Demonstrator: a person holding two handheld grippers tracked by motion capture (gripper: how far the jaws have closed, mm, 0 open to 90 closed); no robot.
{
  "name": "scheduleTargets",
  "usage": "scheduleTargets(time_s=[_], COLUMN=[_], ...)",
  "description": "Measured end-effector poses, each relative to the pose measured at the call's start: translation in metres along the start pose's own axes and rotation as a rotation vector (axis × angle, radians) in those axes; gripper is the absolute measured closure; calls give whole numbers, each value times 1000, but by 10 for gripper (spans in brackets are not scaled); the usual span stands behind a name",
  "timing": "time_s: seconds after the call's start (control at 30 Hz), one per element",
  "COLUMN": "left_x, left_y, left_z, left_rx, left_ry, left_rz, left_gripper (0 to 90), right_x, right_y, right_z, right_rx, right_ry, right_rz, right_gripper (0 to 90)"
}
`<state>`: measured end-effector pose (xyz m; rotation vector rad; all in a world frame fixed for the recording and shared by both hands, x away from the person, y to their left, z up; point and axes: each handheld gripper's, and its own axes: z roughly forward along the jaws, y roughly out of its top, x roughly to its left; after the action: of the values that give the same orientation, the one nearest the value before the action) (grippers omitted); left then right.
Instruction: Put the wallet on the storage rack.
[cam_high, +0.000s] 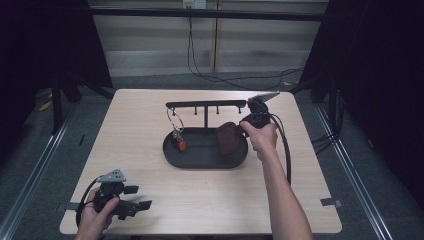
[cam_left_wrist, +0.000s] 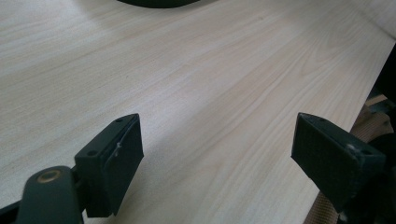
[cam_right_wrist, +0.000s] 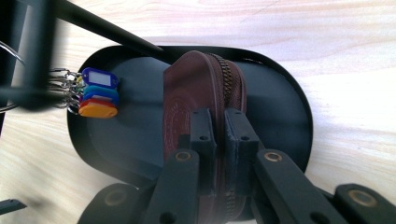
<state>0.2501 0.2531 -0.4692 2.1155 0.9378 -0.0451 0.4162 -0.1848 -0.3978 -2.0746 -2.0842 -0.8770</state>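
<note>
Near edge of the table (cam_high: 200, 200): I hold the left gripper (cam_high: 134, 197) low at the front left corner, jaws spread wide with nothing between them. In the left gripper view its pads (cam_left_wrist: 123, 158) hang over bare pale wood grain.

Mid table: a black oval tray (cam_high: 200, 159) sits on the light wood top. My right gripper (cam_right_wrist: 219, 140) is clamped on a brown zip pouch (cam_right_wrist: 196, 88), gripped at its edge near the zipper; the pouch stands on edge over the right half of the tray. In the left half lies a bunch of keys with coloured tags (cam_right_wrist: 98, 95), orange, red, teal and blue, on wire rings.

Behind the tray centre: a black post carries a hook bar (cam_high: 205, 104) across the tray; the key ring (cam_high: 175, 120) hangs from its left part.

Far field: grey carpet (cam_high: 150, 80), pale wall panels (cam_high: 260, 35), a black cable (cam_high: 210, 75) trailing down the wall to the floor, dark curtains on both sides, and metal floor rails beside the table.
</note>
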Motion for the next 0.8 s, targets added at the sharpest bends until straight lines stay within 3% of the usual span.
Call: scheduleTargets(time_s=[0.43, 0.8], left_x=[0, 0], left_y=[-1, -1], left_z=[-1, -1], left_rx=[-5, -2], left_ry=[4, 0], left_rz=[-5, -5], left_gripper=[165, 165], right_x=[-13, -23], right_y=[-8, -13], right_z=[21, 32], right_rx=[3, 4], right_ry=[-12, -49], right_rz=[37, 33], right_gripper=[823, 777])
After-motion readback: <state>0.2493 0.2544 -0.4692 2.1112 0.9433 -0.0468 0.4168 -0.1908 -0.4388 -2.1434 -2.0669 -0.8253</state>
